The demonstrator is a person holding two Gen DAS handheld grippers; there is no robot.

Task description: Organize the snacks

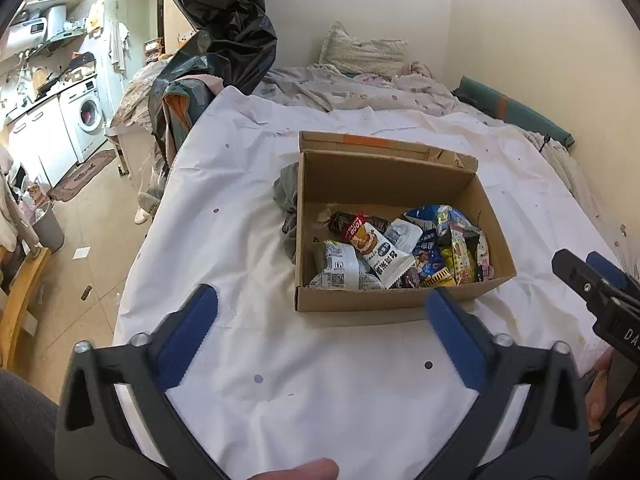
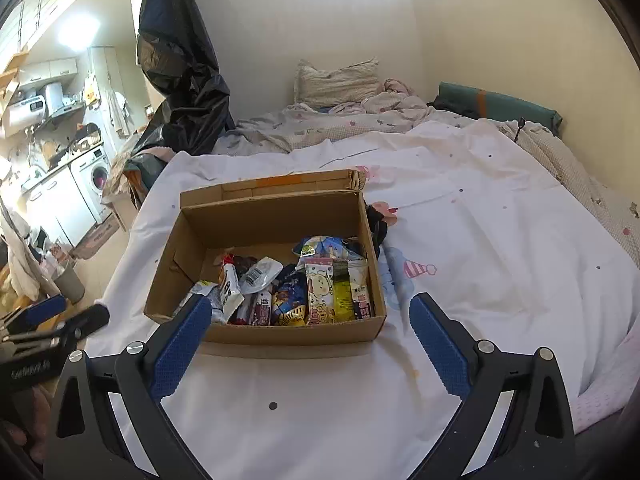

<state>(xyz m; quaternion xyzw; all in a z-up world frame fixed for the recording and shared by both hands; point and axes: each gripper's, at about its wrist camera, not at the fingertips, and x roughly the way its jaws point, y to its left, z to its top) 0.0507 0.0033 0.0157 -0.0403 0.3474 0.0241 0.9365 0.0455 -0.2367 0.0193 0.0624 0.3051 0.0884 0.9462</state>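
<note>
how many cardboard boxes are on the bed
1. The cardboard box sits open on the white sheet, just ahead of both grippers, with snack packets piled inside. No other box shows, though the black bag behind could hide something.

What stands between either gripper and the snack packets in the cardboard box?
Only the box's near wall. Left gripper and right gripper both hover open and empty over bare white sheet, short of the cardboard box. The snack packets lie uncovered, lid flap folded back, so they are reachable from above.
</note>
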